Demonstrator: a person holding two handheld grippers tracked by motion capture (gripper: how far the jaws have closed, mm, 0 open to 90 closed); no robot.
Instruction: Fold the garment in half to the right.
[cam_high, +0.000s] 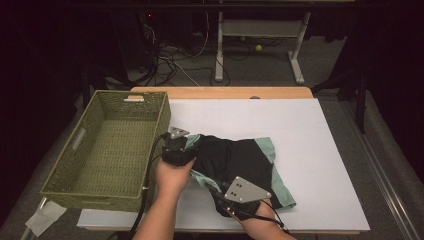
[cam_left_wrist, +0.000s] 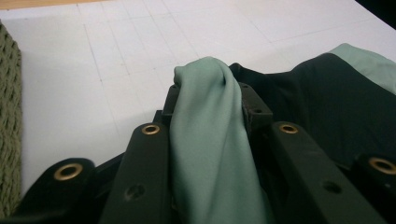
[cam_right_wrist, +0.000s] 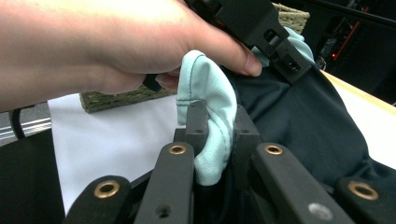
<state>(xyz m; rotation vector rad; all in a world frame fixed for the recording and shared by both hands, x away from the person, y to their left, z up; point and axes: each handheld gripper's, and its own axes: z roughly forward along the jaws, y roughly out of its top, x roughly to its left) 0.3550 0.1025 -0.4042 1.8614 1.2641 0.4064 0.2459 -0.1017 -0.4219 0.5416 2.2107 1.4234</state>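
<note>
A black and mint-green garment lies crumpled on the white sheet covering the desk, just right of a green woven basket. The left tongs sit at the garment's upper left corner, near the basket wall. In the left gripper view the left tongs are clamped on a bunched fold of the green fabric, which rises between the jaws. The right tongs sit at the garment's near edge, under a grey three-cornered plate. In the right gripper view the right tongs pinch a stitched green hem, with dark cloth lying to the right. The left hand shows close above in that view; its contact with the hem appears likely but cannot be confirmed.
</note>
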